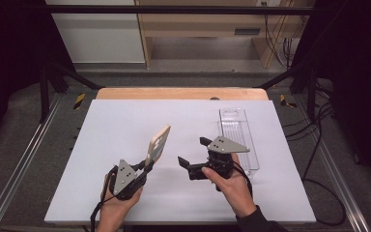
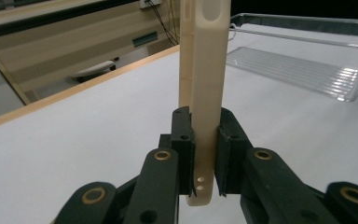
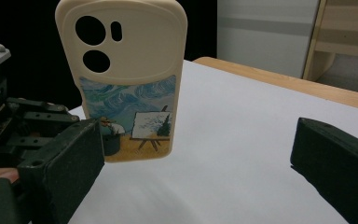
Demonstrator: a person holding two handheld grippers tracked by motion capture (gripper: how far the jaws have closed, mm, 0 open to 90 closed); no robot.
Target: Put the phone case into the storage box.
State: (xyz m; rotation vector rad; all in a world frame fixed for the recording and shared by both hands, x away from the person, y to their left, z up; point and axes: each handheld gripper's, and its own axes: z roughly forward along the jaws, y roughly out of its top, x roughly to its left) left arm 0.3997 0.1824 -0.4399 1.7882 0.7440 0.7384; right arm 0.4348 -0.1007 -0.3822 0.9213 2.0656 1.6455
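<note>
The left gripper (image 1: 145, 169) clamps the phone case (image 1: 157, 143) upright by its bottom edge; the right gripper (image 1: 193, 152), jaws wide open, faces it from just right.

You see a cream phone case (image 3: 126, 88) of smooth, matt plastic with a printed painting, a glossy clear plastic tray (image 1: 244, 140) with a ribbed floor, a matt white counter (image 1: 125, 125) edged in pale wood, and black matt plastic jaws.
</note>
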